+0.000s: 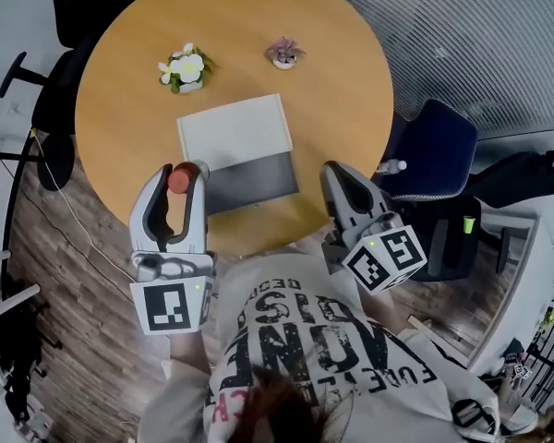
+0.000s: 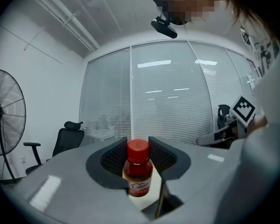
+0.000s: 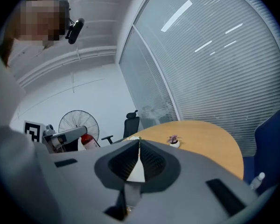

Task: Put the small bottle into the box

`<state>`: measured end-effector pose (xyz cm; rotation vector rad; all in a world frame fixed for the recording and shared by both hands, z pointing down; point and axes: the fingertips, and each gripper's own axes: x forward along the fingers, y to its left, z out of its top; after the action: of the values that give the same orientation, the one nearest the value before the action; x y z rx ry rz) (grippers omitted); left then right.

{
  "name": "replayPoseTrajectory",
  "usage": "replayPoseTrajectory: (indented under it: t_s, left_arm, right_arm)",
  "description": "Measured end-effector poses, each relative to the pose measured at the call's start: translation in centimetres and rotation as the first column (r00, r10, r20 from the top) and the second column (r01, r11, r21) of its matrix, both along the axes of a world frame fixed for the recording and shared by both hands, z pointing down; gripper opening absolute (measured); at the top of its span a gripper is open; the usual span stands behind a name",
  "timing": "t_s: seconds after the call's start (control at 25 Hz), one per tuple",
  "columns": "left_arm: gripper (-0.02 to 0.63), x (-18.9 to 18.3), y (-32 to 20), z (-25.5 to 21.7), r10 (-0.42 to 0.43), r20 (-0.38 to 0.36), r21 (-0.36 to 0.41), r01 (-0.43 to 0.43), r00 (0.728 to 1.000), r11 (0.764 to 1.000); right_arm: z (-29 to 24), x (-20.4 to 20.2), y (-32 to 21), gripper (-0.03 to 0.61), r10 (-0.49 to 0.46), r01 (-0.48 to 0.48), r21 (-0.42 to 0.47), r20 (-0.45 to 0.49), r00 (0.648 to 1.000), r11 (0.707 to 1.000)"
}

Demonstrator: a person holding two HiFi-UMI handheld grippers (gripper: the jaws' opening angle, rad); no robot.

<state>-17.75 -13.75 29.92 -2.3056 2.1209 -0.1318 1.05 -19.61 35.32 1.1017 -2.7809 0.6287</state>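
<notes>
A round wooden table [image 1: 120, 118] carries three things. A white box [image 1: 235, 135] lies near its middle, its grey part toward the near edge. Nearer the far edge stand a white-flowered pot [image 1: 185, 68] and, well apart to its right, a pinkish-flowered pot [image 1: 284, 53].

Open box [image 1: 254, 178] at centre clear from above, bare tabletop [image 1: 120, 127] either side, white flower pot [image 1: 185, 69] and pink flower pot [image 1: 284, 54] well beyond at top, blue chair [image 1: 436, 155] at right.

Bright, even indoor light falls on the round orange wooden surface [image 1: 129, 109]; shadows are faint. Both gripper views bulge like a fisheye, with black corners. White strip-light reflections [image 2: 154, 64] glare on the blind-backed glass wall [image 2: 168, 111].
</notes>
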Motion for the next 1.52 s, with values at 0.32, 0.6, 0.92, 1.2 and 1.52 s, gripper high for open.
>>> replayPoseTrajectory:
  t_s: [0.32, 0.6, 0.92, 1.2, 1.52]
  left_arm:
    - [0.149, 2.8, -2.0, 3.1, 0.059, -0.039, -0.034, -0.060, 0.998, 0.998]
    - [0.149, 3.9, -2.9, 6.1, 0.086, -0.064, -0.074, -0.090, 0.994, 0.993]
    - [0.149, 4.8, -3.2, 11.1, 0.126, -0.063, -0.137, -0.133, 0.990, 0.982]
    - [0.149, 6.1, -3.4, 14.6, 0.194, -0.044, -0.154, -0.199, 0.980, 0.968]
    - [0.149, 6.5, -3.4, 17.9, 0.216, -0.041, -0.204, -0.220, 0.975, 0.954]
  right_arm:
    - [0.6, 1.4, 0.0, 0.015, 0.052, -0.052, -0.020, -0.009, 0.999, 0.998]
    - [1.0, 2.1, 0.0, 0.015, 0.086, -0.087, -0.028, -0.019, 0.996, 0.996]
    - [1.2, 2.7, 0.5, 0.015, 0.117, -0.118, -0.032, -0.041, 0.992, 0.992]
    - [1.5, 3.2, 0.6, 0.015, 0.140, -0.142, -0.034, -0.054, 0.989, 0.989]
    - [2.1, 3.2, 1.0, 0.015, 0.144, -0.147, -0.057, -0.056, 0.988, 0.987]
